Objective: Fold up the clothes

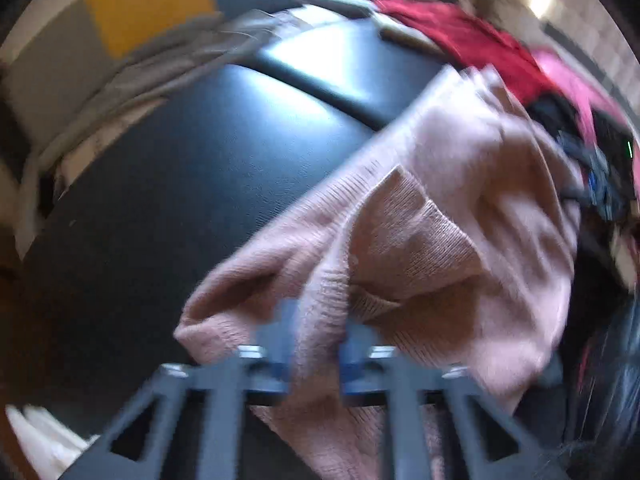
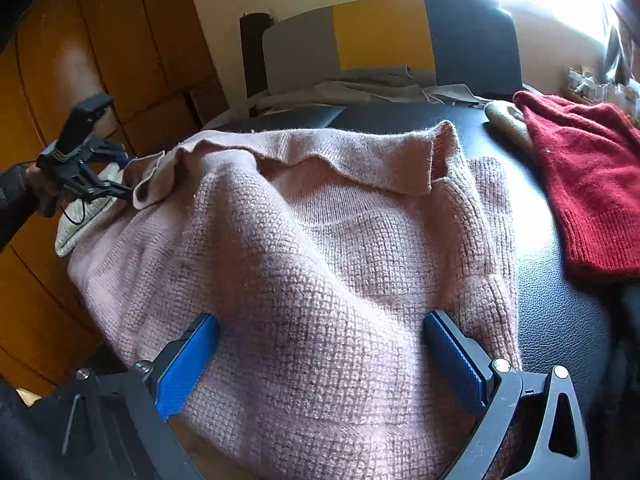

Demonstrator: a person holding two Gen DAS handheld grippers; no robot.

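The right gripper (image 2: 320, 344) stands spread over the near part of the pink sweater (image 2: 304, 248), which lies bunched on the black table (image 2: 560, 300); whether its pads (image 2: 188, 356) press the knit I cannot tell. The left gripper (image 1: 314, 356) is pinching a fold of the sweater's edge. To fold well, I judge, the left should carry that edge level across while the right pins the body, keeping clear of the red sweater (image 2: 588, 184) beyond. The left view is blurred, sleeves and hem are hard to make out, and the table's far end is hidden under grey cloth (image 2: 360, 88).
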